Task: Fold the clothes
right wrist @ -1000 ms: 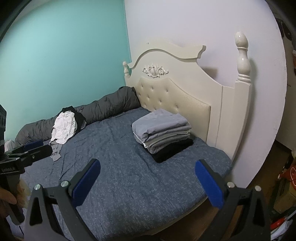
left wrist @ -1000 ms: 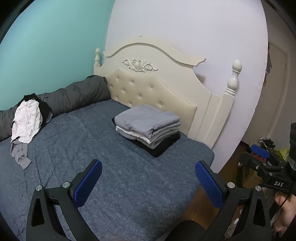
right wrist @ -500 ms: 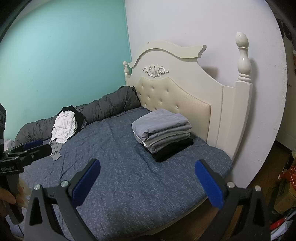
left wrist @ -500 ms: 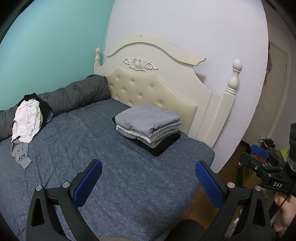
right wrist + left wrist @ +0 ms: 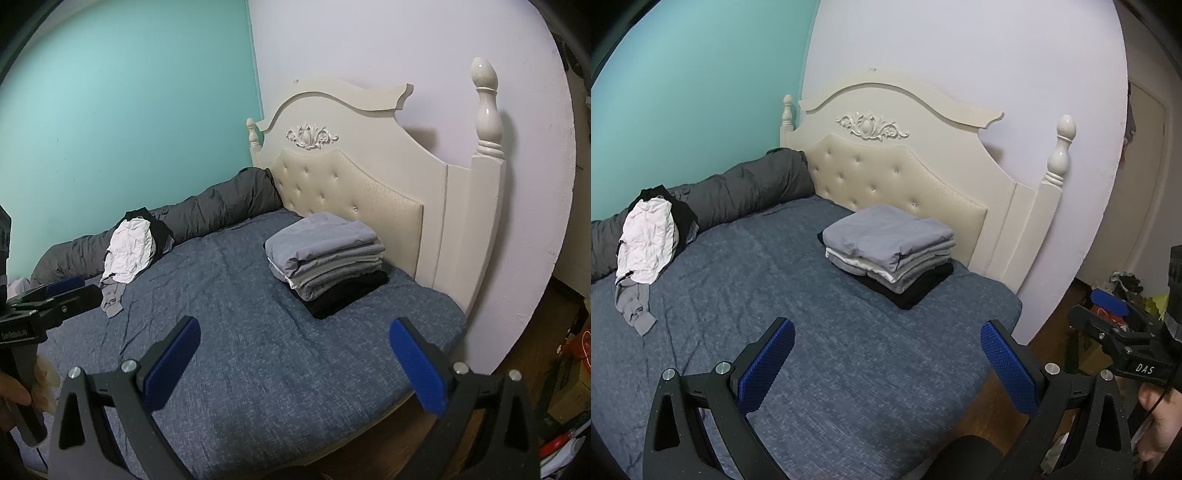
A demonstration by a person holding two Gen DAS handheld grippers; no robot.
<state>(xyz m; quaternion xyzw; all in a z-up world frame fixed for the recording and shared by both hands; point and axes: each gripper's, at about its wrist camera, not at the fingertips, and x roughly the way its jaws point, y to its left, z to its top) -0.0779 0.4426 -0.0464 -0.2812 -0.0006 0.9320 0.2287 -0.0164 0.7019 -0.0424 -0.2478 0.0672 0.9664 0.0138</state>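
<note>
A: Both tools spread wide, pinching nothing? Left tool [image 5: 886, 354] and right tool [image 5: 295, 350] just hovering over the bed [image 5: 849, 369]?

B: Yep; folded stack [image 5: 890, 251] sitting by the headboard [image 5: 908, 184]; unfolded pile [image 5: 646, 243] heaped against the grey duvet roll [image 5: 750, 184], well apart from the stack.

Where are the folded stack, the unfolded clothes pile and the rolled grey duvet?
folded stack [image 5: 886, 236]: left wrist view, top grey garment.
unfolded clothes pile [image 5: 648, 240]: left wrist view, crumpled white garment.
rolled grey duvet [image 5: 221, 210]: right wrist view, middle of the roll.
</note>
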